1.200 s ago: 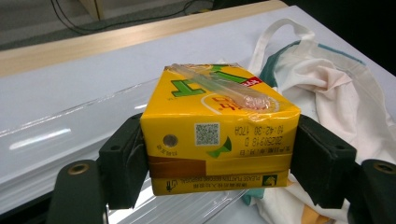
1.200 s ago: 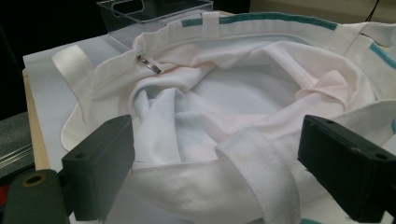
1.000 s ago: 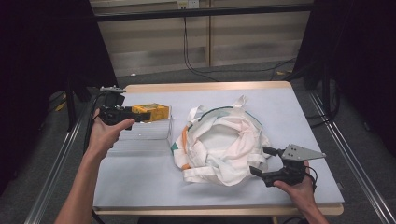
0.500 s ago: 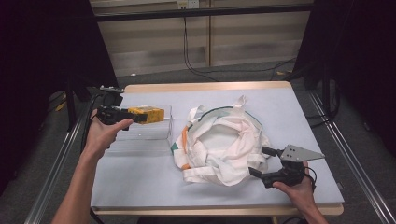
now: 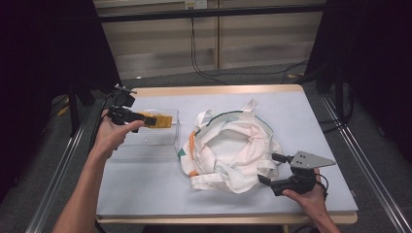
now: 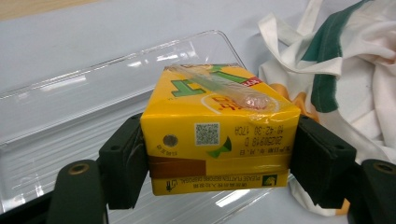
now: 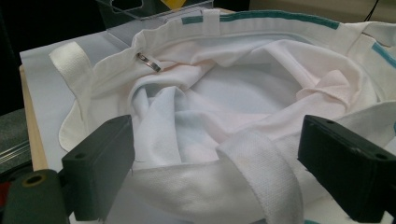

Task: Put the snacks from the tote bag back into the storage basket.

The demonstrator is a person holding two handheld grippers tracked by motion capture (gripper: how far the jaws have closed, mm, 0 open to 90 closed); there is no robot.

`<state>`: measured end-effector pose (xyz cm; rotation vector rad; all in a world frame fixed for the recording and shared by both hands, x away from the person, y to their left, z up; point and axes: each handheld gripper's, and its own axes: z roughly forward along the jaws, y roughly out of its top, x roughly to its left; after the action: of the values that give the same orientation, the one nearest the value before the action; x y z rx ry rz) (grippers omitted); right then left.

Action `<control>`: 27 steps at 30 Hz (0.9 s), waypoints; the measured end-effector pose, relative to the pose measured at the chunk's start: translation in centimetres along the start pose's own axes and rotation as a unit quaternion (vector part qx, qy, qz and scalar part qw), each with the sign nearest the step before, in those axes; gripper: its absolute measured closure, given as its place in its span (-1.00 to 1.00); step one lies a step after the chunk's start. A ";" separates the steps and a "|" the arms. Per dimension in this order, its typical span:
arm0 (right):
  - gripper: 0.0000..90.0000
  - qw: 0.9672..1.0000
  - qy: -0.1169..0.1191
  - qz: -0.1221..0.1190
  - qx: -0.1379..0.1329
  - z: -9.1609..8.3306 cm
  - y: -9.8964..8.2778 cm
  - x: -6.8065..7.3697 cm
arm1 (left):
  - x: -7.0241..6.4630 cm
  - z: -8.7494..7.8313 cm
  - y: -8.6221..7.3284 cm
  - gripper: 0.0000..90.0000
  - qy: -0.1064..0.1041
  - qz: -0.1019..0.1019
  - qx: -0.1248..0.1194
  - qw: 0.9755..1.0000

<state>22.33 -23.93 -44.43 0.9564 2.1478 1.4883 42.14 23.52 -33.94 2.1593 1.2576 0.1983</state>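
My left gripper (image 5: 149, 120) is shut on a yellow drink carton (image 5: 161, 120), held level just above a clear plastic container (image 5: 145, 141) at the table's left. In the left gripper view both pads press the sides of the carton (image 6: 219, 140), which has a wrapped straw on top. A white tote bag (image 5: 228, 145) with green trim lies rumpled and open-mouthed mid-table. My right gripper (image 5: 268, 168) stands open at the bag's near right edge. In the right gripper view a white strap (image 7: 261, 172) lies between the wide-apart jaws, and the pads do not touch it.
The table top (image 5: 301, 116) is pale blue with a wooden rim. Black frame posts and cables stand beyond the far edge. Metal rails run along both sides of the table. The bag's left side lies close to the container's right wall.
The left hand with the carton has dipped slightly over the clear container. The right gripper and the bag have stayed where they were.
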 end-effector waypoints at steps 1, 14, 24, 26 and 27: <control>-0.76 1.000 0.000 0.001 -0.001 0.0 0.0 0.0 | -0.1 0.1 0.2 -0.39 -0.001 0.002 0.004 1.000; -0.76 1.000 -0.001 0.001 -0.003 -0.2 0.0 0.1 | -0.2 1.6 2.5 -0.39 0.012 -0.011 0.048 0.999; -0.76 1.000 -0.001 -0.001 -0.004 -0.3 0.0 0.2 | -0.1 2.9 3.4 -0.39 0.023 -0.024 0.074 0.997; -0.76 1.000 -0.001 0.000 -0.004 -0.3 0.0 0.1 | 0.0 3.1 3.5 -0.39 0.021 -0.032 0.079 0.996; -0.76 1.000 0.000 0.000 -0.004 -0.3 0.0 0.1 | 0.0 3.2 3.5 -0.39 0.022 -0.034 0.082 0.996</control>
<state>22.03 -24.06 -44.29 0.9532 2.1403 1.4969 46.08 20.86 -34.43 2.2568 1.4144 0.1168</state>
